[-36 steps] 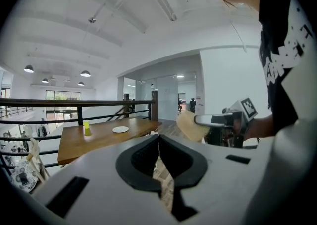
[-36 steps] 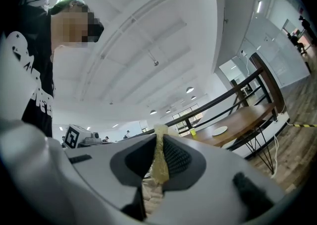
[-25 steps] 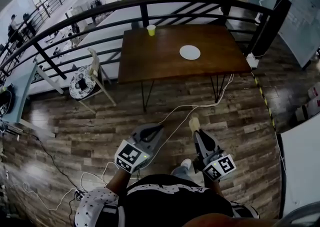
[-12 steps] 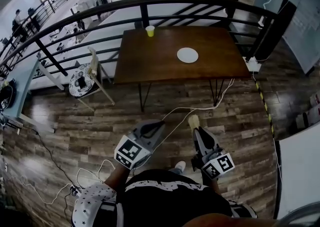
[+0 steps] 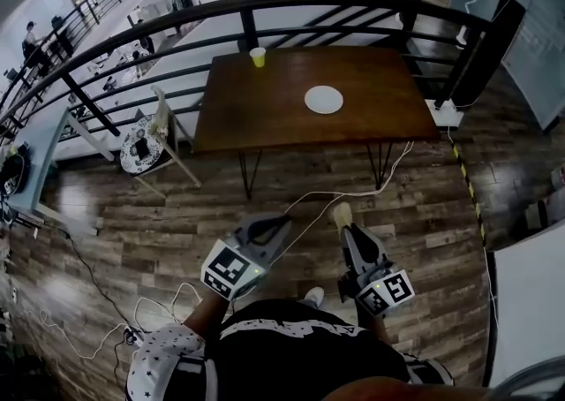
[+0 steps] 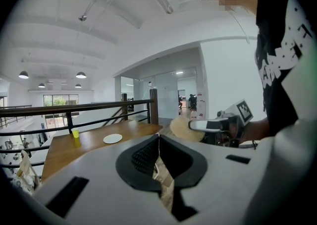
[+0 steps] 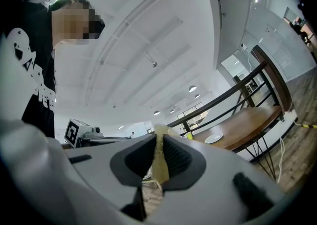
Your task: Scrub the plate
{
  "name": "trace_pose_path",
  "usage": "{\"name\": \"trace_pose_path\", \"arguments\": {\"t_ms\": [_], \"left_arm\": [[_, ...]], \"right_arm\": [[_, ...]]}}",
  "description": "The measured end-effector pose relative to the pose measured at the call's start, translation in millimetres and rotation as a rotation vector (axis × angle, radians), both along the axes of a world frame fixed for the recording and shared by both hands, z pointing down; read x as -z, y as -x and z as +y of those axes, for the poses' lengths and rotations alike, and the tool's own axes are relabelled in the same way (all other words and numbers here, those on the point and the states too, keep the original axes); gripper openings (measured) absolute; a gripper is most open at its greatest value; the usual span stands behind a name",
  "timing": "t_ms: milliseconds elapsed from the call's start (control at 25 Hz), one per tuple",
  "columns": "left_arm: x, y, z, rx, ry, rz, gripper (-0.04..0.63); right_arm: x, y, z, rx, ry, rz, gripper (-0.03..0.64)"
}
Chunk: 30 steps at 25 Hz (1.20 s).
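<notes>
A white plate (image 5: pixel 324 100) lies on the brown wooden table (image 5: pixel 265 108), right of middle, several steps ahead of me. My left gripper (image 5: pixel 269 230) is held low near my body, jaws closed together with nothing between them. My right gripper (image 5: pixel 344 224) is beside it, shut on a yellowish sponge (image 5: pixel 342 213) that sticks out past the tips. The left gripper view shows the plate (image 6: pixel 113 139) far off and the sponge (image 6: pixel 181 127) in the right gripper (image 6: pixel 194 126). In the right gripper view the sponge (image 7: pixel 159 157) is pinched between the pads, with the plate (image 7: pixel 214 139) small in the distance.
A yellow cup (image 5: pixel 258 56) stands at the table's far left edge. A black railing (image 5: pixel 221 11) runs behind the table. Left of the table stands a white chair (image 5: pixel 150 143). A white cable (image 5: pixel 340 196) crosses the wooden floor from the table's right legs toward me.
The table and plate have shifted slightly left and down in the head view as I move closer. Both grippers keep their pose, the right one still holding the sponge.
</notes>
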<state>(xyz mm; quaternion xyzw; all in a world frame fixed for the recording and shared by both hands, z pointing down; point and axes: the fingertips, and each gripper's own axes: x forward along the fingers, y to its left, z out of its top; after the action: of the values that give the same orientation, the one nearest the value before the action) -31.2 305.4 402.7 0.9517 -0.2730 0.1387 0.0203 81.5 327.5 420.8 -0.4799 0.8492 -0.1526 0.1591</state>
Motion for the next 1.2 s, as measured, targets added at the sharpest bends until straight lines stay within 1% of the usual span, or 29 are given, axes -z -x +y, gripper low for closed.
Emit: {"name": "trace_pose_path", "arguments": {"t_ms": [280, 400, 520, 640, 720, 800, 880, 1000, 1200], "left_arm": [[0.4, -22.0, -4.7, 0.009, 0.002, 0.000, 0.014], [-0.8, -28.6, -3.0, 0.003, -0.001, -0.016, 0.014], [-2.1, -32.4, -2.0, 0.015, 0.019, -0.010, 0.014], [-2.8, -26.2, -3.3, 0.033, 0.044, -0.005, 0.014], [-6.0, -22.6, -5.0, 0.032, 0.061, -0.016, 0.014], [-7.9, -24.9, -5.2, 0.028, 0.080, -0.002, 0.014], [-6.8, -32.6, -5.0, 0.020, 0.075, 0.016, 0.014], [-4.0, -43.9, -4.5, -0.001, 0.050, 0.018, 0.013], [-6.8, -49.1, -4.2, -0.016, 0.086, 0.037, 0.014]], "right_arm": [[-2.0, -23.5, -6.7, 0.008, 0.002, -0.008, 0.049], [-4.1, -28.5, -5.9, 0.013, 0.009, -0.011, 0.049], [-5.9, -30.5, -4.7, 0.028, 0.015, -0.020, 0.049], [-6.1, -26.7, -4.9, 0.034, 0.004, -0.037, 0.049], [-4.7, -26.0, -4.1, 0.023, -0.001, -0.050, 0.049], [-6.9, -29.7, 0.1, 0.010, 0.007, -0.060, 0.049], [-12.5, -35.6, 5.4, -0.001, 0.020, -0.059, 0.049], [-13.4, -41.5, 10.7, -0.009, 0.023, -0.055, 0.049], [-3.8, -52.4, 13.4, -0.050, 0.002, -0.045, 0.049]]}}
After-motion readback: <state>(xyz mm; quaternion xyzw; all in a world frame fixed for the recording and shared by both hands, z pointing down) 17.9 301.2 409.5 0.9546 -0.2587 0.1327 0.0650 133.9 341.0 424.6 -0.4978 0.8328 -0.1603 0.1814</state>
